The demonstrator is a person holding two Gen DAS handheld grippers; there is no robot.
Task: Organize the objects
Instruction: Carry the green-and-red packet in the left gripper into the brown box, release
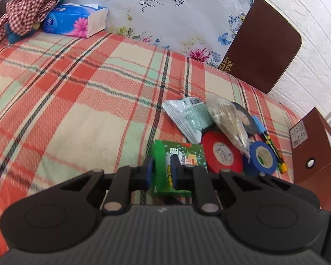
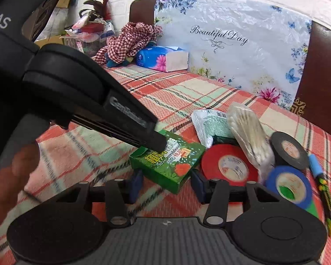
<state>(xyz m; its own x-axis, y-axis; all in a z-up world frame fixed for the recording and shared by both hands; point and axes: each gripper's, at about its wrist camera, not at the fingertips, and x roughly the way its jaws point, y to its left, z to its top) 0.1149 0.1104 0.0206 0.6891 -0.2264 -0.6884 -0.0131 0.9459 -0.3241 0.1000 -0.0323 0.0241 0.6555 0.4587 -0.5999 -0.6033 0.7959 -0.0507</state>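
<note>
A green box [image 1: 178, 165] [image 2: 167, 163] lies on the plaid bedspread [image 1: 77, 101]. My left gripper [image 1: 162, 172] is shut on the green box's near end; in the right wrist view it [image 2: 152, 142] reaches in from the upper left onto the box. My right gripper [image 2: 166, 186] is open, its blue pads either side of the box's near corner. Beside the box lie a red tape roll [image 1: 221, 152] [image 2: 229, 165], a blue tape roll [image 1: 261, 159] [image 2: 288, 186], a black tape roll [image 2: 289, 150], a bag of cotton swabs [image 2: 249, 134], a pale green sachet [image 1: 187, 116] and a pen [image 2: 324, 194].
A tissue pack [image 1: 75, 19] [image 2: 161, 58] and a checked cloth [image 1: 31, 6] lie at the far side. A floral "Beautiful Day" sheet [image 1: 165, 13] leans on a brown headboard [image 1: 264, 46]. A brown cardboard box [image 1: 313, 150] stands to the right of the pile.
</note>
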